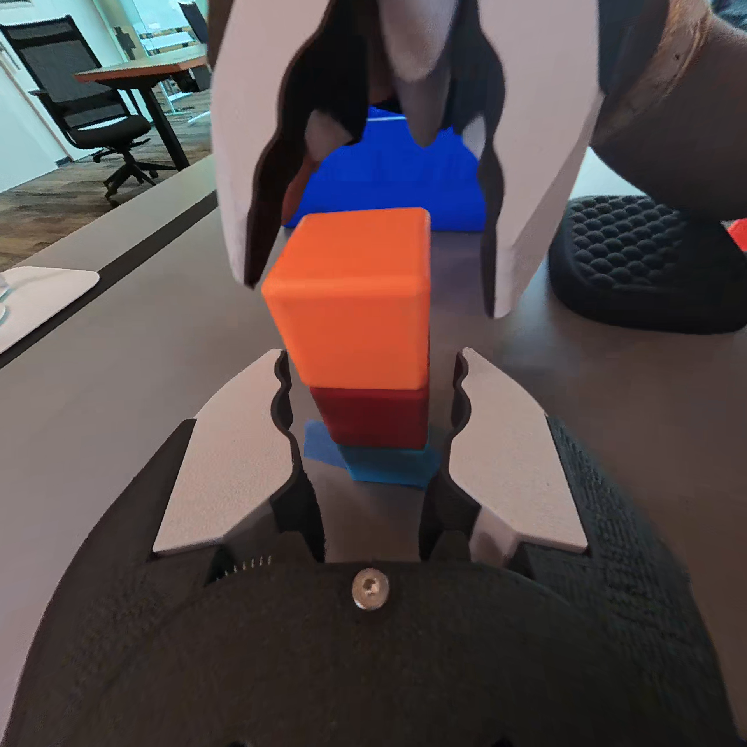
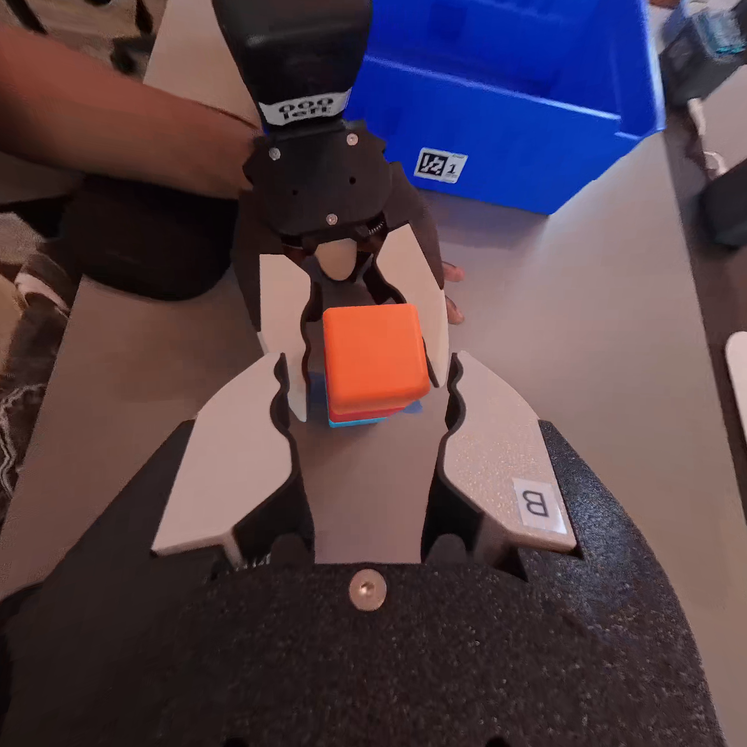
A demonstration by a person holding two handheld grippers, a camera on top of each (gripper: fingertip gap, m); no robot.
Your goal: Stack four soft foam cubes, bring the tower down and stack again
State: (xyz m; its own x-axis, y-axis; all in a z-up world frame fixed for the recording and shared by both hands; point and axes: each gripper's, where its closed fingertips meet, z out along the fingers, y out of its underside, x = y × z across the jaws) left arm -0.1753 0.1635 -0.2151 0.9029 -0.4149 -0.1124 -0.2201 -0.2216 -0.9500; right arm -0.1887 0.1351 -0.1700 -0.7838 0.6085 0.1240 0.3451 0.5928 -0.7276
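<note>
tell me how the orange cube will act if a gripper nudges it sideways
The orange cube is top of the stack, slightly offset over the red cube, so it would probably slide or topple off. Its flat faces make rolling unlikely. Being soft foam, it is likely light.

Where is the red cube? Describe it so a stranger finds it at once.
Start at the big blue bin on the grey table; near it, three cubes are stacked. The red cube is the middle layer, under the orange cube and over the light blue cube: the darkest of the three.
</note>
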